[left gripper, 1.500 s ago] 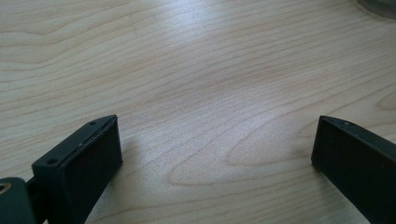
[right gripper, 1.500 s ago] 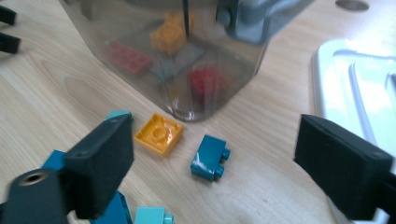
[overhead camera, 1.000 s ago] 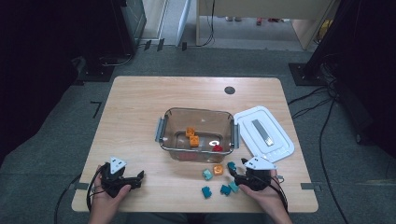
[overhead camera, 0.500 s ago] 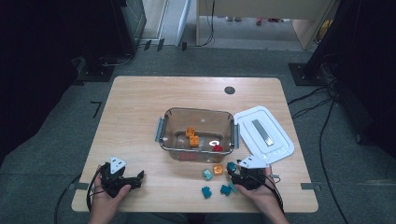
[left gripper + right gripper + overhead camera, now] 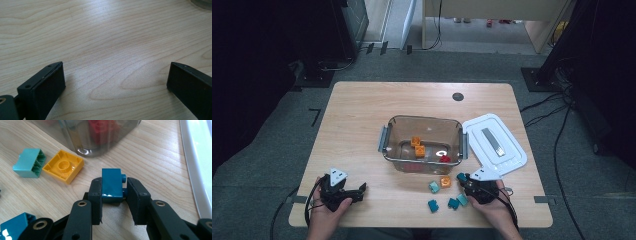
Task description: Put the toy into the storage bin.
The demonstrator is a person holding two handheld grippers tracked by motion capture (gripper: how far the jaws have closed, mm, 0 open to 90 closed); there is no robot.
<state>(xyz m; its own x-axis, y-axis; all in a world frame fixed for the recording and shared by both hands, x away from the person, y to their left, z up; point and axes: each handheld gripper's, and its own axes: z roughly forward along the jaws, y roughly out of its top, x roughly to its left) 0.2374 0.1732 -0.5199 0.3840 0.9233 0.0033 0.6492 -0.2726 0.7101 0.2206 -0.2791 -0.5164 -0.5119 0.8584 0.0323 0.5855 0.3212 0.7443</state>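
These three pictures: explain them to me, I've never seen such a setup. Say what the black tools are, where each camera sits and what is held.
A person holds a two-jaw tool in each hand. One camera looks down from above; the others ride on each tool. On the table stand a clear box with bricks inside, its white lid beside it, and loose bricks. The right gripper has just been closing its jaws and now clamps a dark teal brick. The left gripper rests open over bare wood.
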